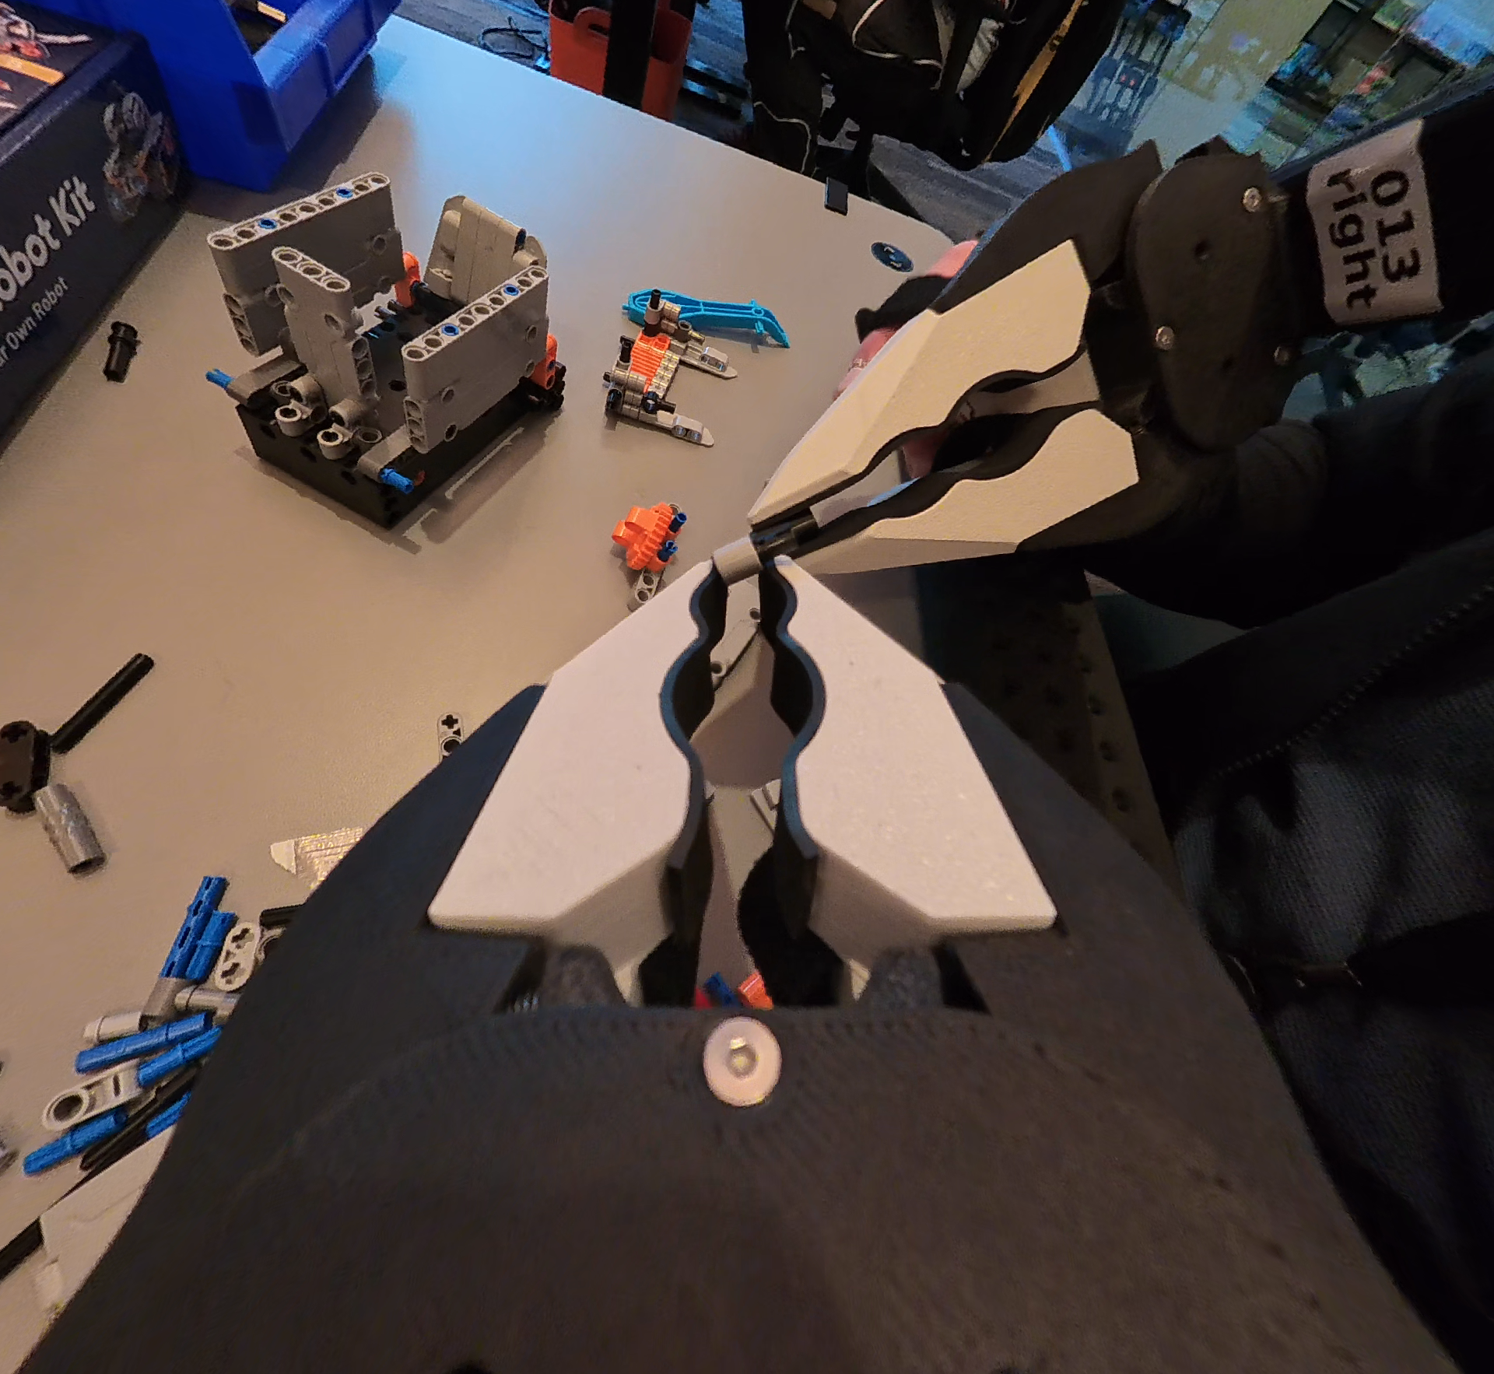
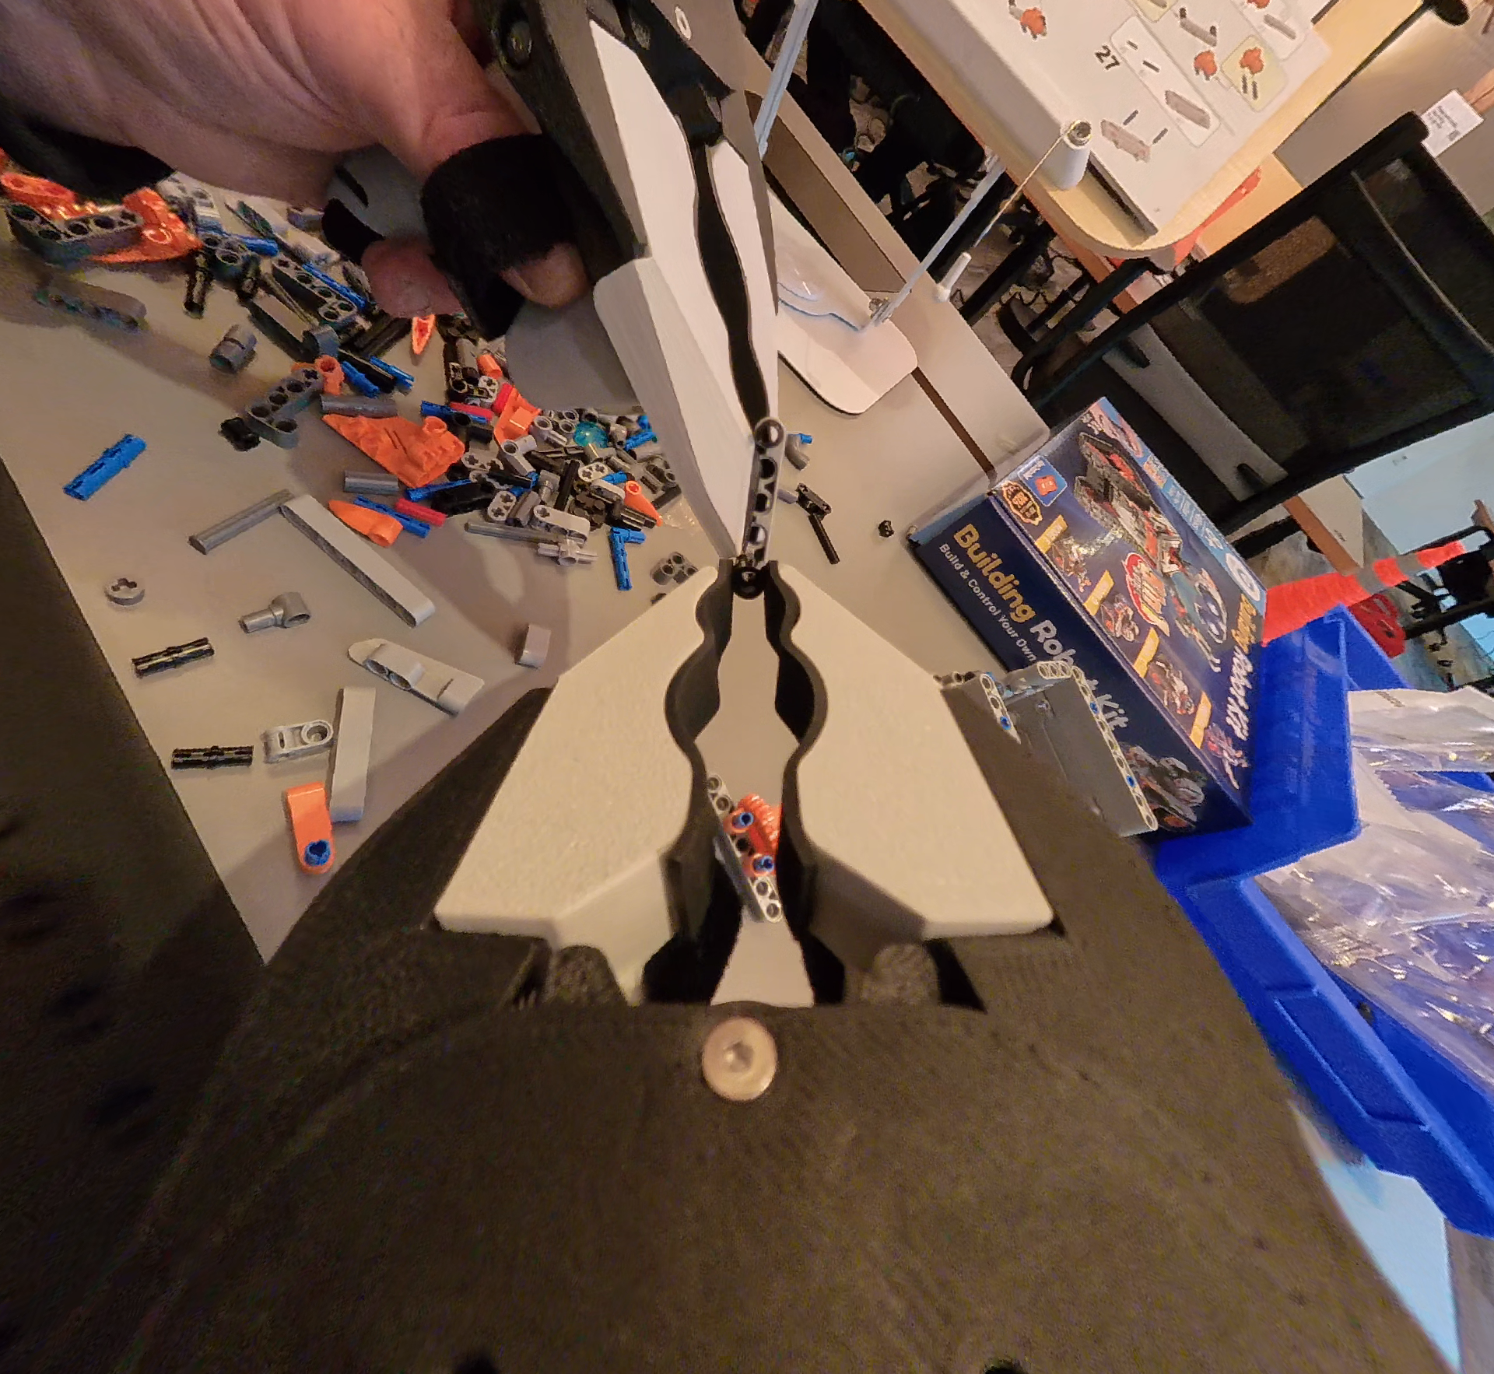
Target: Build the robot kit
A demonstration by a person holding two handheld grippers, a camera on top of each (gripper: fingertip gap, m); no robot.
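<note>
Littered grey counter (image 1: 323, 648): left gripper (image 1: 740, 567) fingers pinch a grey beam (image 2: 764, 486); right gripper (image 2: 748, 567) (equally narrow) clamps a black pin (image 2: 745, 582) at its end.

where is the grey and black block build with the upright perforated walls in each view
Left wrist view: the block build stands on the grey table at upper left, beyond the left gripper.
Right wrist view: only its grey walls show, right of centre, beside the right gripper.
Shared landmark: the dark blue kit box, next to the build in both.
</note>
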